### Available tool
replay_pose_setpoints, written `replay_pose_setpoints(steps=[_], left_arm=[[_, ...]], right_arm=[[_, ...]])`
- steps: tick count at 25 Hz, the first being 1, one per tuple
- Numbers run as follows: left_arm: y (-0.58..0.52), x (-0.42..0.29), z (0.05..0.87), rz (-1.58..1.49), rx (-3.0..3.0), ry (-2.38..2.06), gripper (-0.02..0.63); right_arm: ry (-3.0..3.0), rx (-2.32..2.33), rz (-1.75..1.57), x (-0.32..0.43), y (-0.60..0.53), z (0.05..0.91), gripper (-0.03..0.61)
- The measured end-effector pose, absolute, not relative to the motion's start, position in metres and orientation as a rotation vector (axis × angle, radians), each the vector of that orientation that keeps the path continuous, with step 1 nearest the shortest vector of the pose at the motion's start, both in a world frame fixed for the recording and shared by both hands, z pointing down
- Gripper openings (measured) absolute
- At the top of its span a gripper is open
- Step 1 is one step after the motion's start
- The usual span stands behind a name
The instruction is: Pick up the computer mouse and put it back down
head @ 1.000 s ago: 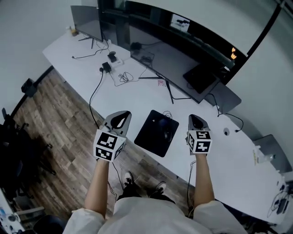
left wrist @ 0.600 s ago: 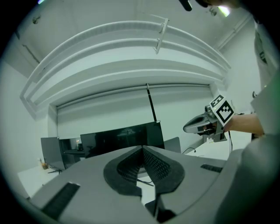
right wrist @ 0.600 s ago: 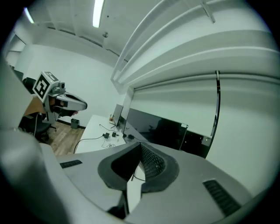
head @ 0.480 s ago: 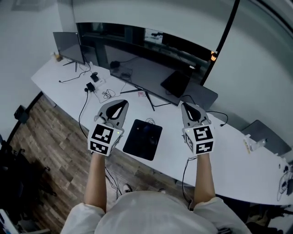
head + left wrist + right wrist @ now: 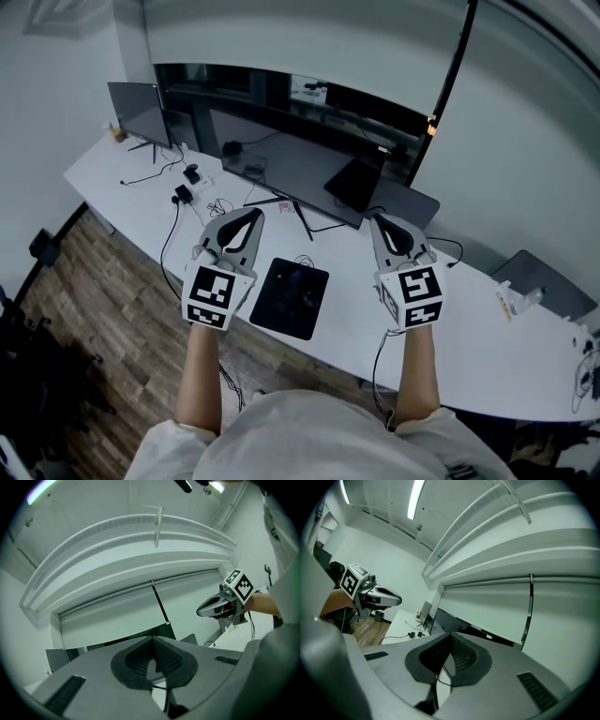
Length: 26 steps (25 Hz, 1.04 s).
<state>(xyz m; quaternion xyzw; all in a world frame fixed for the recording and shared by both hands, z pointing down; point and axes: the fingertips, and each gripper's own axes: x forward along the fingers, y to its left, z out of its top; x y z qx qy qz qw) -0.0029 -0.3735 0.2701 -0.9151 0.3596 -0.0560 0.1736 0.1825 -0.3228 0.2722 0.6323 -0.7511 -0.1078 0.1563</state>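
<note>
Nearest the camera, two bare forearms are seen, each holding a grey two-jaw gripper with a black-and-white marker cube. The left gripper (image 5: 251,217) is pressed together, its ribbed pads meeting at the tip with nothing between them. The right gripper (image 5: 384,225) is likewise closed and empty. Both are held level and well above the long white table (image 5: 487,347).

Below and between them lies a black rectangular mouse pad (image 5: 281,309). The dark computer mouse (image 5: 305,280) rests on it, only faintly made out against the pad and touched by neither gripper. Behind it stand a wide curved black monitor (image 5: 281,155) and, at the far left end, a smaller flat monitor (image 5: 131,101).

The mouse is judged to lie in its resting place. Whether it is yet to be lifted or has already been returned cannot be told.
</note>
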Motion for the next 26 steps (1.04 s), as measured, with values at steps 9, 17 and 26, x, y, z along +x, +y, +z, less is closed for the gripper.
replay_pose_setpoints(steps=[9, 17, 26], left_arm=[[-0.379, -0.009, 0.274, -0.149, -2.621, 1.045, 0.018], [-0.379, -0.01, 0.276, -0.147, -2.632, 1.053, 0.018], [-0.382, -0.015, 0.282, -0.155, -2.638, 1.057, 0.018]], right_arm=[[-2.139, 1.794, -0.302, 0.178, -0.325, 0.278, 0.012], [-2.129, 1.792, -0.294, 0.178, -0.325, 0.282, 0.012], [-2.118, 1.792, -0.277, 0.176, -0.326, 0.288, 0.012]])
